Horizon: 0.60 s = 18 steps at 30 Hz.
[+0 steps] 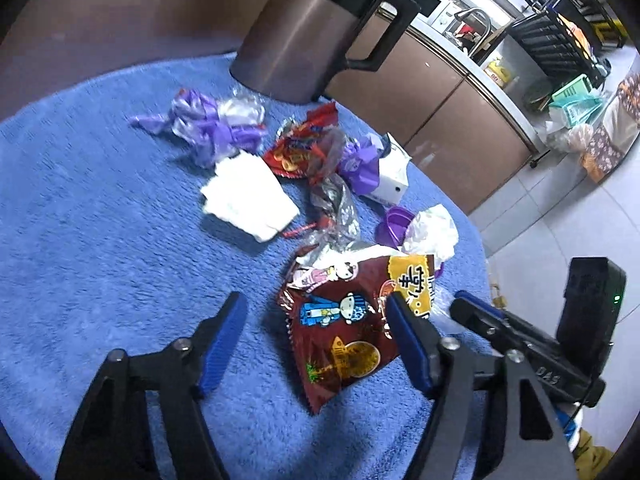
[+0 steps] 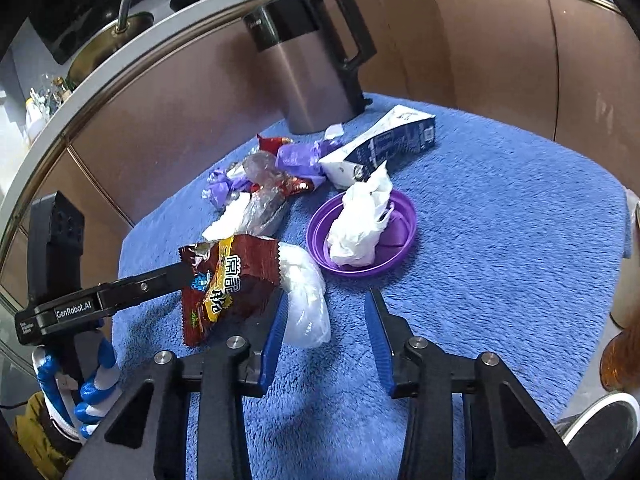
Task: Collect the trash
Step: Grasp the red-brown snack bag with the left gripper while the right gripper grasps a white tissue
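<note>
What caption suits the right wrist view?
Open right gripper over blue cloth, beside snack bag and purple dish.

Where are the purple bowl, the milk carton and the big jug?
purple bowl (image 2: pixel 404 236), right wrist view, right rim.
milk carton (image 2: pixel 400 140), right wrist view, blue side panel.
jug (image 1: pixel 296 40), left wrist view, metal body.

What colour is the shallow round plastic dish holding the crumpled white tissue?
Purple; the shallow round plastic dish shows best in the right wrist view.
</note>
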{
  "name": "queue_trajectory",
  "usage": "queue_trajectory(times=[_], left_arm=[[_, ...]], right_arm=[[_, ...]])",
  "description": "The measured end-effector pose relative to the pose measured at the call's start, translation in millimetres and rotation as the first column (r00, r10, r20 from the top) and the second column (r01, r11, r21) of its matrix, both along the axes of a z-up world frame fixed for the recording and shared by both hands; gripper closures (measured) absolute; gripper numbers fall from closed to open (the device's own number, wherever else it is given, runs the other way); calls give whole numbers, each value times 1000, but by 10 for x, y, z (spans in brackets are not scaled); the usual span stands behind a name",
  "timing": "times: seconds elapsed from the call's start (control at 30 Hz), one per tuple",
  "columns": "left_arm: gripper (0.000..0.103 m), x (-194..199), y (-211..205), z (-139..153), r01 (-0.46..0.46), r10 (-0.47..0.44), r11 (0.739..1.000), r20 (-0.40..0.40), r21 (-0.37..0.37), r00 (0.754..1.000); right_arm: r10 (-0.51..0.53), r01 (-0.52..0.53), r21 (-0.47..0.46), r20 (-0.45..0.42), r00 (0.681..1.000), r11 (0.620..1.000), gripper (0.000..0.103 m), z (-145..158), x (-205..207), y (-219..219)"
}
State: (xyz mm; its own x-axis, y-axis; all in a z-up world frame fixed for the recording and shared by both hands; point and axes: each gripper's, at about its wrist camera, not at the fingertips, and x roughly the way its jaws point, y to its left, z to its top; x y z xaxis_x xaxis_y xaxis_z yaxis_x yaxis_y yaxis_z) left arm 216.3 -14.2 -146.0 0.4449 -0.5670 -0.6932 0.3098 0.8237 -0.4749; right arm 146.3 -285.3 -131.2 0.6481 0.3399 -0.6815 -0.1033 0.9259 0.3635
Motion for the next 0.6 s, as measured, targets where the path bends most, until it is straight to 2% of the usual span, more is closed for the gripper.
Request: queue_trajectory(times=[0.17,0.23,0.33,0.47,0.6], left_arm=[[62,61,-7,-111,27,-30,999,-65,-44,997],[78,57,-7,-120,34,-38,998,-72,-60,997],[92,27,-10,-113,28,-32,998,-70,-61,997],[97,-87,38,-60,9,-13,998,-55,-64,998],[98,-311,101,145,-2,2,998,1,-61,1000]], right_arm=[[20,-20,2,-20,1000,1000,73,-65,57,85],[25,-25,5,-22,999,1000,82,-93,73,107],[28,-28,1,-16,999,1000,91,-89,60,135],[35,-35,-12,3,999,999,95,-28,-1,179],[50,-49,-26,36,998,998,98,87,-122,229]])
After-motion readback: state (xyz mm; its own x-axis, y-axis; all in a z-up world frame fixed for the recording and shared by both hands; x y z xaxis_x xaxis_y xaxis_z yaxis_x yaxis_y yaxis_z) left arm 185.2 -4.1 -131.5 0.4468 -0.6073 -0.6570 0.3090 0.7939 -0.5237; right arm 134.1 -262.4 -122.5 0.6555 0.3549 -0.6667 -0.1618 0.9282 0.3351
